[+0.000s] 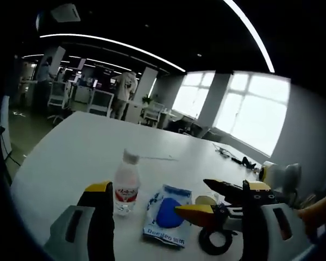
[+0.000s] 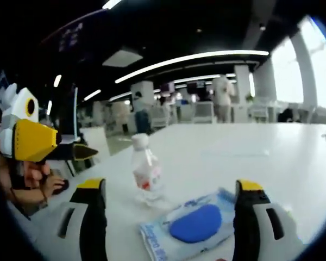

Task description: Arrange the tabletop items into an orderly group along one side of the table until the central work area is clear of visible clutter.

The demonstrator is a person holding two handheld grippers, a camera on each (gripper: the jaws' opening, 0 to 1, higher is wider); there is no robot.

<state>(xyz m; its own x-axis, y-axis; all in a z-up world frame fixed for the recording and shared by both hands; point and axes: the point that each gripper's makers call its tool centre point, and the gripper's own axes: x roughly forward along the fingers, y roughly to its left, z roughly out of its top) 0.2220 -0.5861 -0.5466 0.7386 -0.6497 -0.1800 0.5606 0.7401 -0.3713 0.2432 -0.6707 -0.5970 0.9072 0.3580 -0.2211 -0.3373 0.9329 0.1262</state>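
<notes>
Left gripper view: my left gripper is spread wide and holds nothing. Between its jaws stands a water bottle beside a blue wipes packet. The right gripper reaches in from the right, over a black tape roll, I think.

Right gripper view: my right gripper is released too — bottle and packet lie between its jaws on the white table, the left gripper off to the left.

Small clear water bottle with red label, standing upright on the white table, blue-and-white wipes pack lying flat just beside the bottle, black tape roll near the pack
</notes>
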